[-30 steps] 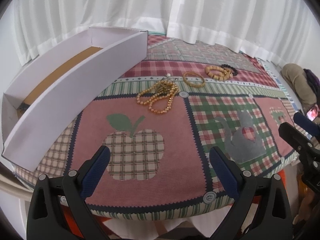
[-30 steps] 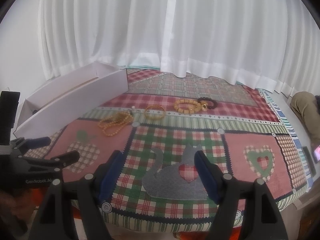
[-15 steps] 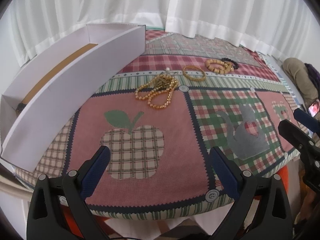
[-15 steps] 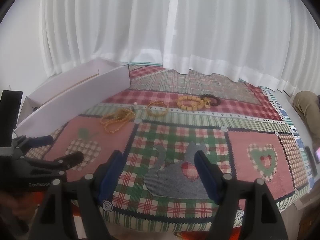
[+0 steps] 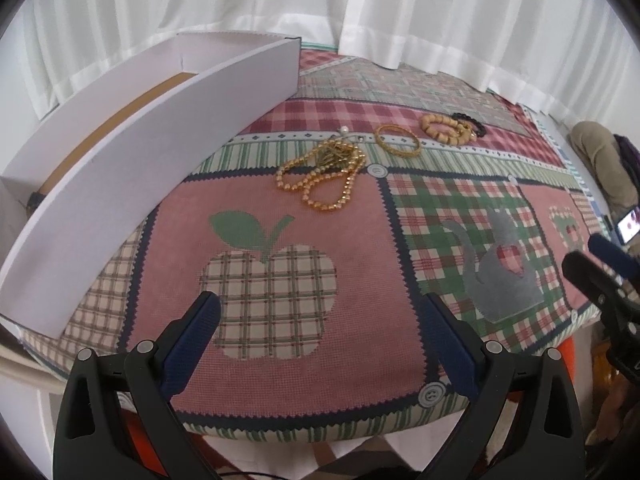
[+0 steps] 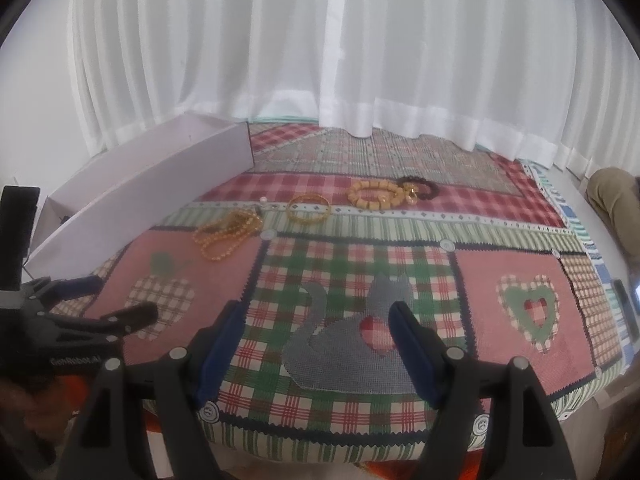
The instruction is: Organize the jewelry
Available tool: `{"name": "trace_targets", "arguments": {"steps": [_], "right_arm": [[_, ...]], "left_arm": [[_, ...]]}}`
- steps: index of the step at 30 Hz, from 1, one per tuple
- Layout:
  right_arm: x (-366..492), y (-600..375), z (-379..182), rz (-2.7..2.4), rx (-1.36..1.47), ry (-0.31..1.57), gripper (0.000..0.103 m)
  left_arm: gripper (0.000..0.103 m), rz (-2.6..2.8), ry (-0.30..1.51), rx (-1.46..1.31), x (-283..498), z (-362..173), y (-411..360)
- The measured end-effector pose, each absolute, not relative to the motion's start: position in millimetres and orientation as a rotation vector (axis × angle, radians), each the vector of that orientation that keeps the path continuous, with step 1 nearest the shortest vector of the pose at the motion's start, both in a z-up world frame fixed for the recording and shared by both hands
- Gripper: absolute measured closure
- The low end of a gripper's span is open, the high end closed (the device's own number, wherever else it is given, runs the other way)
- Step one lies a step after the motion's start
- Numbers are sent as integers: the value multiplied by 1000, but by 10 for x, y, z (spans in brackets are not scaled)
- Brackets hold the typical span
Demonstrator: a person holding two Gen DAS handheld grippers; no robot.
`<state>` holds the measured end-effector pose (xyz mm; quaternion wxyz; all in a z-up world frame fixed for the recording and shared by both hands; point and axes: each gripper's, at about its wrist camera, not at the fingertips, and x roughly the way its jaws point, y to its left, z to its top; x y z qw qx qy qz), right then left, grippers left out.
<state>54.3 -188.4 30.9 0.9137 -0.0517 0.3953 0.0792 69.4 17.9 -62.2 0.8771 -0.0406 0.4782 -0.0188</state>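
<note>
A gold bead necklace (image 5: 324, 176) (image 6: 228, 233) lies bunched on the patchwork cloth beside a long white box (image 5: 132, 152) (image 6: 136, 188). To its right lie a gold bangle (image 5: 397, 141) (image 6: 309, 209), a tan wooden bead bracelet (image 5: 442, 129) (image 6: 372, 195) and a dark bead bracelet (image 5: 472, 123) (image 6: 424, 188). My left gripper (image 5: 320, 320) is open and empty over the apple patch, well short of the necklace. My right gripper (image 6: 318, 322) is open and empty over the grey cat patch.
The patchwork cloth (image 5: 440, 208) covers the table up to its front edge. White curtains (image 6: 320, 60) hang behind. The box stands open along the left side. A phone (image 5: 629, 229) glows off the right edge.
Both grippers have moved forward a little over the cloth, so the jewelry sits lower and nearer in both views. Jaws stay open. No jewelry has moved.
</note>
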Motion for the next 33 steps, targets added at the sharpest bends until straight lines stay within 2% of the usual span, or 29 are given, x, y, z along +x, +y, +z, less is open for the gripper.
{"name": "trace_targets", "arguments": {"steps": [12, 24, 26, 30, 33], "right_arm": [[669, -2043, 152, 139, -57, 866, 27], [724, -2168, 67, 123, -24, 890, 27], [725, -2182, 59, 123, -22, 892, 27], [748, -2200, 31, 124, -20, 898, 27], [776, -2211, -2, 123, -12, 907, 27]], "left_arm": [[4, -71, 1024, -117, 1255, -621, 430], [5, -135, 969, 104, 1983, -658, 108], [13, -119, 975, 143, 2127, -737, 134], [18, -124, 1039, 138, 2348, -998, 284], [29, -97, 1093, 144, 2411, -1212, 356]]}}
